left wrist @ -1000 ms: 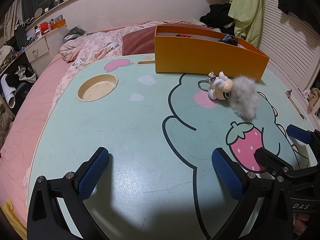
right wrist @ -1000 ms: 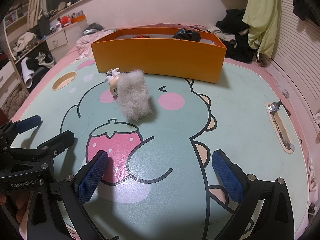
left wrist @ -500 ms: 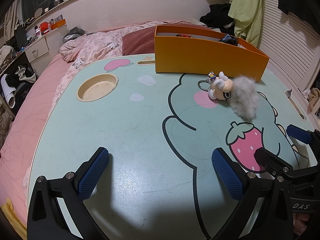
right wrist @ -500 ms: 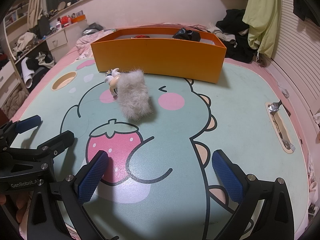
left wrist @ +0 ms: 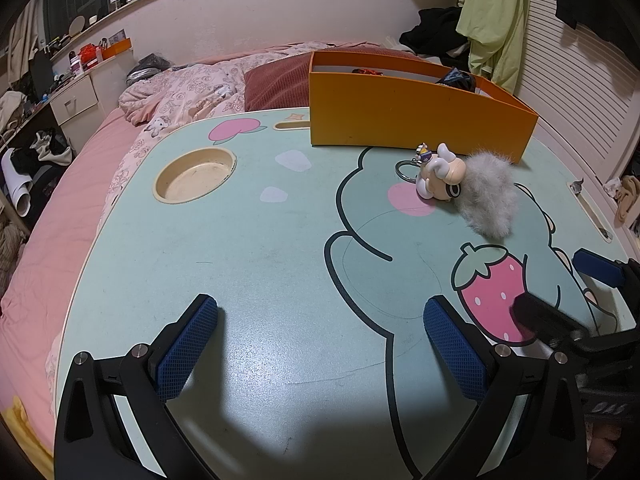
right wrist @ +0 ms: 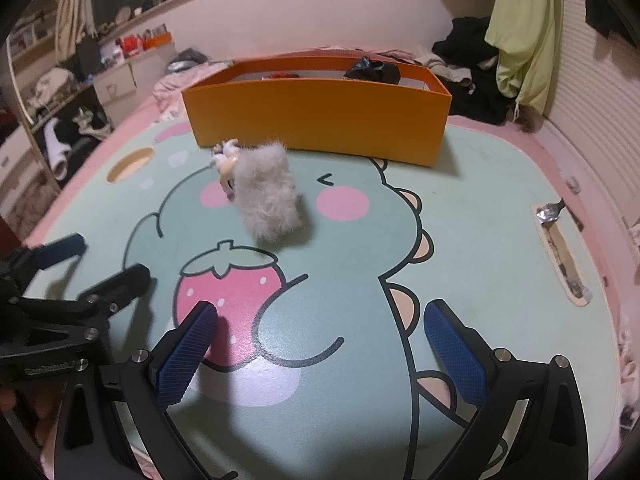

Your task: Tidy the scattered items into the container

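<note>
A toy keychain with a cream figure (left wrist: 440, 178) and a grey fluffy tail (left wrist: 490, 196) lies on the green cartoon table (left wrist: 240, 248), just in front of the orange container (left wrist: 408, 120). It also shows in the right wrist view (right wrist: 266, 192), before the container (right wrist: 320, 120), which holds a black item (right wrist: 372, 70) and something red. My left gripper (left wrist: 320, 344) is open and empty over the table's near left part. My right gripper (right wrist: 320, 344) is open and empty near the strawberry print, well short of the toy.
A round cup recess (left wrist: 194, 174) sits at the table's far left. A slot with foil scraps (right wrist: 560, 248) runs along the right edge. A pink bed (left wrist: 60, 220) with bedding lies left; clothes are piled behind the container.
The right gripper has moved forward and slightly left, toward the toy; its view is blurred by motion. The left gripper has not moved.
</note>
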`<act>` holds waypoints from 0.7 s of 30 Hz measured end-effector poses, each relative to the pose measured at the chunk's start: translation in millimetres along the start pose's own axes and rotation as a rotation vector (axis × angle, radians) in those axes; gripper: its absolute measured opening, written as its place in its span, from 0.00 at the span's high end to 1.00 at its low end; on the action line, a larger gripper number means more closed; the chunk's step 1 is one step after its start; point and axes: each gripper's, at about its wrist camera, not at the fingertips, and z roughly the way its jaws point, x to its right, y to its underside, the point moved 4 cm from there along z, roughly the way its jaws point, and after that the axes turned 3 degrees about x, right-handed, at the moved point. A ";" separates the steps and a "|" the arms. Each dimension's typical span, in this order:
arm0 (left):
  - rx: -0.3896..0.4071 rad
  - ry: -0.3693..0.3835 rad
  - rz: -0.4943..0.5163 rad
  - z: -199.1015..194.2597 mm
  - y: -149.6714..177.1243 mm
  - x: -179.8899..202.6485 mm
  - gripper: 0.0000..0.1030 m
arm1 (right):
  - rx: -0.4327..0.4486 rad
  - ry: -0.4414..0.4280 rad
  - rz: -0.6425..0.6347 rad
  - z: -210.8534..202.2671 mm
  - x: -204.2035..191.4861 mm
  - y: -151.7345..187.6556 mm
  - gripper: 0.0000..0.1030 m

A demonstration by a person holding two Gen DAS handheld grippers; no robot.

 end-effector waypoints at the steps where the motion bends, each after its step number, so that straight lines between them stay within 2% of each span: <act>1: 0.000 0.001 0.000 0.0 0.0 -0.1 0.00 | 0.004 -0.034 0.018 -1.2 2.2 -2.6 0.00; 4: 0.000 0.000 -0.001 0.1 0.0 0.3 0.00 | -0.005 -0.088 0.060 -1.1 7.1 -14.5 0.01; 5: 0.000 0.000 0.000 0.0 0.1 0.2 0.00 | 0.002 -0.087 0.059 -1.9 6.4 -19.3 0.05; 9: 0.000 0.000 0.000 -0.1 0.0 0.0 0.00 | 0.067 -0.048 -0.007 -6.7 -3.7 -47.8 0.06; 12: 0.000 0.000 0.000 -0.1 0.1 -0.1 0.00 | 0.068 -0.055 -0.067 3.3 -16.7 -64.3 0.13; 13: 0.001 0.000 0.000 0.0 0.2 -0.1 0.00 | 0.049 -0.070 -0.089 11.4 -21.8 -67.0 0.19; 15: 0.001 0.000 0.000 -0.1 0.2 -0.2 0.00 | -0.012 -0.092 -0.121 28.2 -29.3 -66.1 0.49; 16: 0.001 0.000 0.000 -0.1 0.2 -0.2 0.00 | -0.056 -0.098 -0.125 37.2 -31.0 -62.8 0.80; 17: 0.001 0.000 0.000 -0.1 0.3 -0.2 0.00 | -0.083 -0.107 -0.116 42.0 -30.4 -59.0 0.78; 21: 0.001 0.000 0.001 0.0 -0.3 0.3 0.00 | -0.029 -0.118 -0.084 25.7 -22.7 -50.7 0.79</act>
